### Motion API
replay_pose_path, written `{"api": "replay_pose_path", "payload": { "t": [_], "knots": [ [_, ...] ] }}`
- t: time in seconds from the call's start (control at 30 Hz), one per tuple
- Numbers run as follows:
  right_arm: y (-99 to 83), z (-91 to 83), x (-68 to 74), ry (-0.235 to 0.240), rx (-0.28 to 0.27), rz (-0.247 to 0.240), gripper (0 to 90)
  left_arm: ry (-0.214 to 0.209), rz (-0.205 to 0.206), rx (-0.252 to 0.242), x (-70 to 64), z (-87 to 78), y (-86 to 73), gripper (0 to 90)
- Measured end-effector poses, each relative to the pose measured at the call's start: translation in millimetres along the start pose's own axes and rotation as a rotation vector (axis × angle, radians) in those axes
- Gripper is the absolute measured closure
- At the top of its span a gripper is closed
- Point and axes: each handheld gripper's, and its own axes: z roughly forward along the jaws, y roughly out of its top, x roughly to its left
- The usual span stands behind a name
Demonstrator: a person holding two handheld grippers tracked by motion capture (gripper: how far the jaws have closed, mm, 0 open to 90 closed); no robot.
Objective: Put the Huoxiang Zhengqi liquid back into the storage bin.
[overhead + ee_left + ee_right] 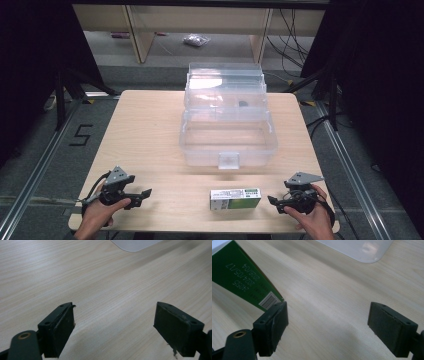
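A: What is seen from the high view?

B: A green and white carton is laid flat on the bench, just beside the right tongs and well apart from the left tongs. A clear plastic box, lid raised, is set beyond both. A small dark item inside it cannot be made out.

A: And the left gripper view?

B: The left tongs are released, with bare wood between the jaws. Only a corner of the clear box is caught at the top edge.

A: The right gripper view?

B: The right tongs are also released, nothing grasped. The carton is cut off at the left edge, its barcode just beyond the left jaw. Open bench is left ahead, up to the box corner.
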Motion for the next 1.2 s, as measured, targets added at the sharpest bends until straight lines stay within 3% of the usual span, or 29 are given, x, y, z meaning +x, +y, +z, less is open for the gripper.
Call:
{"api": "replay_pose_path", "payload": {
  "t": [0.03, 0.07, 0.1, 0.17, 0.33, 0.37, 0.4, 0.43, 0.47, 0.5, 0.53, 0.63, 0.67, 0.73, 0.8, 0.97, 1.07, 1.2],
  "knots": [
    [0.2, -1.2, 1.2, -0.002, 0.010, 0.029, 17.6, -0.002, 0.002, 0.005, 0.0, -0.2, 0.3, 16.0],
    [0.0, -0.4, -0.6, 0.005, 0.001, 0.009, 17.6, -0.002, 0.002, 0.005, 0.0, -0.2, 0.3, 15.9],
    [-0.1, -0.9, 0.1, -0.003, 0.002, 0.018, 17.3, -0.002, -0.030, -0.024, -2.4, 2.0, 0.1, 15.9],
    [0.5, -1.6, 0.9, 0.003, 0.015, 0.032, 16.0, -0.001, 0.000, 0.004, 0.0, -0.2, 0.2, 15.9],
    [1.6, -3.2, 1.9, 0.017, 0.028, 0.019, 15.8, -0.001, 0.003, 0.007, 0.3, -0.1, 0.1, 16.0],
    [2.4, -3.2, -0.3, 0.018, 0.024, -0.017, 15.8, 0.000, 0.001, 0.005, 0.2, -0.1, 0.1, 15.9],
    [1.9, -1.8, 1.5, 0.010, -0.007, -0.001, 15.8, 0.000, 0.001, 0.002, 0.4, 0.1, -0.2, 15.9],
    [4.4, -4.6, 0.7, 0.011, -0.004, -0.023, 15.8, 0.002, 0.002, 0.001, 1.1, 0.2, -0.4, 16.0],
    [6.6, -8.7, 1.5, 0.028, 0.037, -0.011, 15.9, 0.002, 0.002, 0.001, 1.1, 0.2, -0.4, 15.9],
    [7.9, -9.4, 0.5, 0.028, 0.018, -0.046, 16.2, 0.001, 0.002, 0.001, 1.2, 0.2, -0.5, 16.0],
    [9.2, -11.1, 2.4, 0.032, 0.009, -0.033, 16.2, 0.001, 0.002, 0.001, 1.2, 0.2, -0.5, 15.9],
    [11.8, -13.6, 3.9, 0.041, 0.004, -0.066, 16.1, 0.001, 0.001, 0.001, 1.0, 0.4, -0.5, 15.9],
    [15.8, -18.4, 4.4, 0.065, 0.029, -0.111, 16.2, 0.008, 0.003, 0.004, 0.8, 0.3, -0.7, 16.0],
    [17.0, -19.9, 6.5, 0.072, 0.027, -0.111, 16.3, 0.010, 0.002, 0.001, 0.8, 0.6, -0.7, 15.9],
    [21.1, -22.9, 7.8, 0.088, 0.033, -0.151, 16.8, 0.011, -0.002, 0.007, 0.5, 0.1, -0.3, 16.0],
    [31.8, -31.7, 18.4, 0.114, 0.055, -0.171, 16.7, 0.011, -0.002, 0.008, 0.6, 0.1, -0.3, 16.0],
    [38.0, -34.3, 25.2, 0.129, 0.045, -0.217, 16.9, 0.011, -0.001, 0.005, 0.6, 0.2, -0.4, 16.0],
    [51.6, -38.4, 40.7, 0.156, 0.087, -0.287, 17.3, 0.001, 0.003, 0.003, 1.3, 0.4, -0.5, 15.9]
  ]
}}
